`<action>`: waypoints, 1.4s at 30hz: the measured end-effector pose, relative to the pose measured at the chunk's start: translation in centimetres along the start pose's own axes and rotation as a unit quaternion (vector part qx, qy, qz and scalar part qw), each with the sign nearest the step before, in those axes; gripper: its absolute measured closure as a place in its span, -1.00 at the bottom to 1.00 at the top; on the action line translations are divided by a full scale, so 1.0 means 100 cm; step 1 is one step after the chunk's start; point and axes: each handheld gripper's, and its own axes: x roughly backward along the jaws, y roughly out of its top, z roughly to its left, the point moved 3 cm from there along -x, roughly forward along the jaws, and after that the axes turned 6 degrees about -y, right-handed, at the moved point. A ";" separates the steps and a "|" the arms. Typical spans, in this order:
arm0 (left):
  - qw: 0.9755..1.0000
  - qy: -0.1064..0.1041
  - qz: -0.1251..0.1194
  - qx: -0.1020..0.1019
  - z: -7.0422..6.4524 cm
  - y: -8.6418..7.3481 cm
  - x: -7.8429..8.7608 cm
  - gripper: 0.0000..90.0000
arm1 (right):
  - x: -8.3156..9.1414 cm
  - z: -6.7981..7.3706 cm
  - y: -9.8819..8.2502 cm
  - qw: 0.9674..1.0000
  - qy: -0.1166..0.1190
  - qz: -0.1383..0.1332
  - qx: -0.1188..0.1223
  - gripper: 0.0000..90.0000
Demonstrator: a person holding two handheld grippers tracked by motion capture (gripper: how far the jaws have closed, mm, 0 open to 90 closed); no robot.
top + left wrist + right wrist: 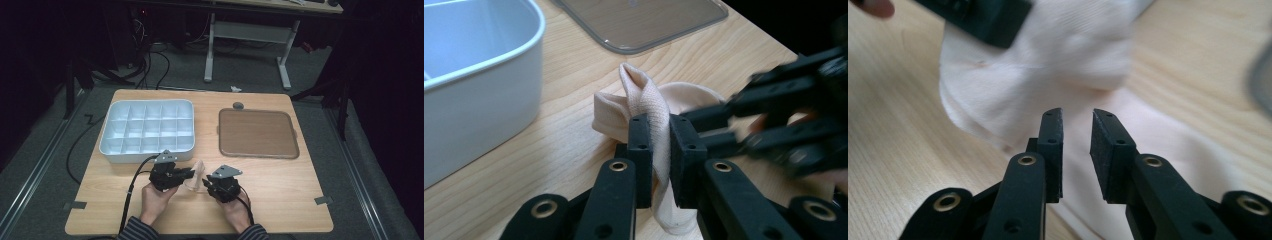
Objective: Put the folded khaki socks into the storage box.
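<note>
A wooden worktop (280,195) is seen from above. On it are set a white box (147,131) with many small square holes, at the back left, and a brown lid (257,133), at the back right. Near the front edge a soft pink sock (651,107) is stood up between the two claws. The sock is pinched tight by the left claw (660,150). The right claw (1075,145) is a little apart, with sock behind the gap but nothing squeezed. The sock seems to be getting folded. Next, a loose end should be gripped by the right claw.
</note>
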 end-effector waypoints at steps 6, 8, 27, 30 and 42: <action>1.000 0.008 0.007 0.001 0.000 -0.002 -0.002 0.81 | 0.032 -0.039 -0.003 0.998 -0.057 -0.024 -0.033 0.53; 1.000 0.007 0.007 0.001 -0.001 -0.002 -0.003 0.81 | 0.035 -0.045 -0.005 0.997 -0.060 -0.025 -0.040 0.52; 1.000 0.017 0.012 -0.016 -0.005 -0.003 -0.004 0.80 | 0.011 -0.051 -0.036 0.997 -0.053 0.019 -0.060 0.81; 1.000 0.017 0.009 -0.019 -0.005 -0.004 -0.005 0.80 | 0.009 -0.050 -0.038 0.997 -0.051 0.020 -0.063 0.87; 1.000 0.017 0.015 -0.015 -0.007 -0.003 -0.008 0.80 | 0.004 -0.044 -0.035 0.997 -0.036 0.015 -0.063 0.90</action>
